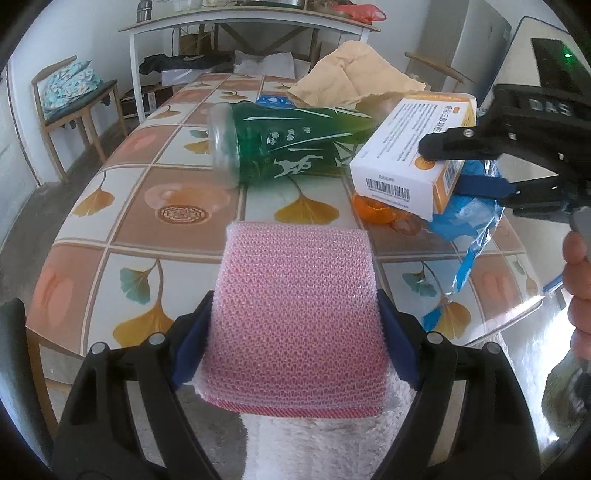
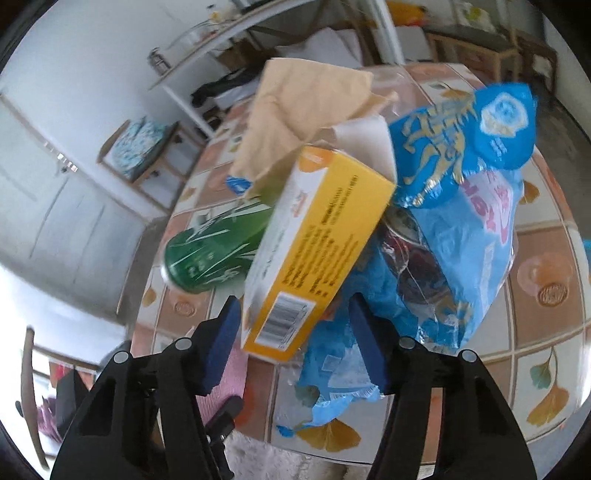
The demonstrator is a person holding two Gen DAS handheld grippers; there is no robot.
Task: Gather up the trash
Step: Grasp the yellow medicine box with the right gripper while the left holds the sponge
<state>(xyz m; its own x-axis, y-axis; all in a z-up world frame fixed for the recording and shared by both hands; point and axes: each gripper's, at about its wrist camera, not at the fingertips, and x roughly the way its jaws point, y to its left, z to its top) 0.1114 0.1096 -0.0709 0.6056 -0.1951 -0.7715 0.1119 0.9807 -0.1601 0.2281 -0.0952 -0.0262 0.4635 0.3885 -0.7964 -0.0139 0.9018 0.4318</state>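
On the table [image 1: 110, 236], left hand-held gripper [image 1: 295, 332] grips pink foam [image 1: 295, 314].

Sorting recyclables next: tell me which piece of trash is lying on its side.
The green bottle, lying with its clear base toward the left gripper.

White walls, grey floor, wooden chair [image 1: 70, 99] w/ cushion, white side table [image 1: 229, 26].

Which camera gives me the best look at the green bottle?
Left wrist. The green bottle lies on its side there, clear base toward the camera, only its neck end hidden behind the box. In the right wrist view it is blurred and half covered by that box.
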